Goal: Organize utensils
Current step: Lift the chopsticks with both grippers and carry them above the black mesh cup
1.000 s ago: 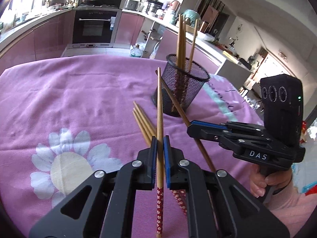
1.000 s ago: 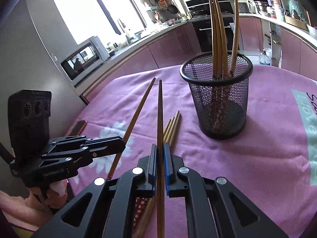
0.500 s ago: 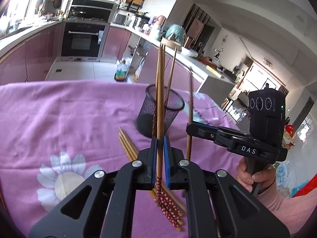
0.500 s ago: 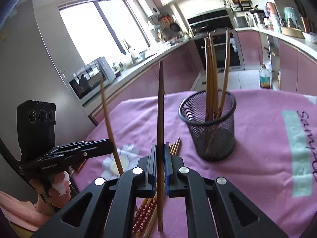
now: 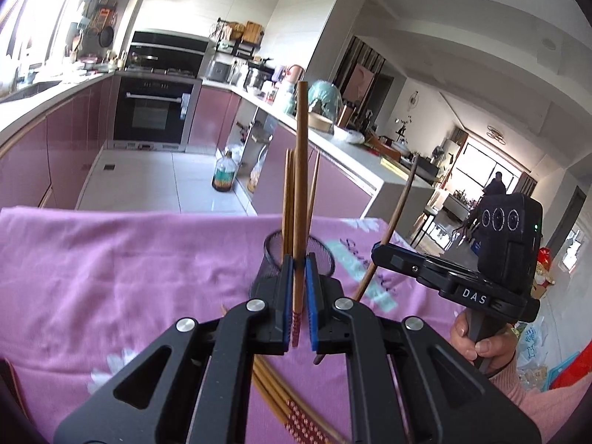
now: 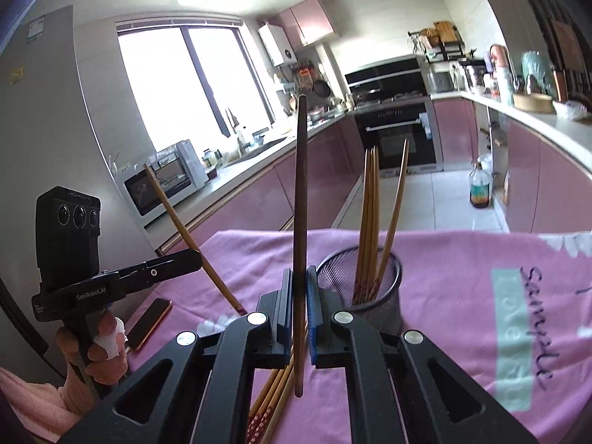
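My left gripper (image 5: pixel 299 275) is shut on a light bamboo chopstick (image 5: pixel 302 170) that stands nearly upright, clear of the cloth. My right gripper (image 6: pixel 299 283) is shut on a darker brown chopstick (image 6: pixel 300 199), also upright. Each gripper shows in the other's view: the right gripper (image 5: pixel 376 254) with its slanted stick, the left gripper (image 6: pixel 197 258) likewise. The black mesh cup (image 6: pixel 386 298) holds several chopsticks (image 6: pixel 370 218) and stands just beyond both grippers, lower than the held sticks. Several loose chopsticks (image 6: pixel 275 394) lie on the pink cloth below.
A pink tablecloth (image 5: pixel 111 259) with white flowers and a teal printed band covers the table. A phone (image 6: pixel 150 323) lies near the left hand. The table's far edge drops to a tiled kitchen floor where an oil bottle (image 5: pixel 224 175) stands; counters lie beyond.
Both grippers have risen, each with its chopstick. The sticks have lifted off the cloth and tilted up toward vertical. The mesh cup now sits lower in both views.
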A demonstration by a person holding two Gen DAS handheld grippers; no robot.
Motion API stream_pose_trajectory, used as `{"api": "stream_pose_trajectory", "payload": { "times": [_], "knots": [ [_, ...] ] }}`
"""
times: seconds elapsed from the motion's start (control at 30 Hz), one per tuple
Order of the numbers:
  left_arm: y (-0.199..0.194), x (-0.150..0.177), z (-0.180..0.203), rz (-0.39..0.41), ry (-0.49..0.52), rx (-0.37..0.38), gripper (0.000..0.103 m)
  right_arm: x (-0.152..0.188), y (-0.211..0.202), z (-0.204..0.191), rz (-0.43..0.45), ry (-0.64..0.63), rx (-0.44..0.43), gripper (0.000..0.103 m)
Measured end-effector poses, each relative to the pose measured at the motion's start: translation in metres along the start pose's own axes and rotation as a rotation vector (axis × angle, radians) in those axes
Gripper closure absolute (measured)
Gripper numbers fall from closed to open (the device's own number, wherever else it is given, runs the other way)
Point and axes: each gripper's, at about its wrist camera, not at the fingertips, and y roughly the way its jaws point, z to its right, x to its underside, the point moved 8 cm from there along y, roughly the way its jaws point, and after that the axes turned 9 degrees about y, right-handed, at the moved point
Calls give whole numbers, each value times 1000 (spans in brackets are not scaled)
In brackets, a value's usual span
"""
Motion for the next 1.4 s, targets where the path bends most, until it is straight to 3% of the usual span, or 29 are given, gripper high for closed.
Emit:
{"api": "stream_pose_trajectory", "payload": {
  "times": [0.43, 0.7, 1.4],
  "knots": [
    [4, -56, 11, 89, 43, -17, 96, -50, -10, -4, 99, -94, 53, 97],
    [18, -74, 11, 100, 47, -31, 96, -74, -10, -6, 150, -131, 74, 97],
    [75, -41, -3, -80, 108, -70, 96, -51, 49, 21, 18, -108, 151, 97]
  ]
}}
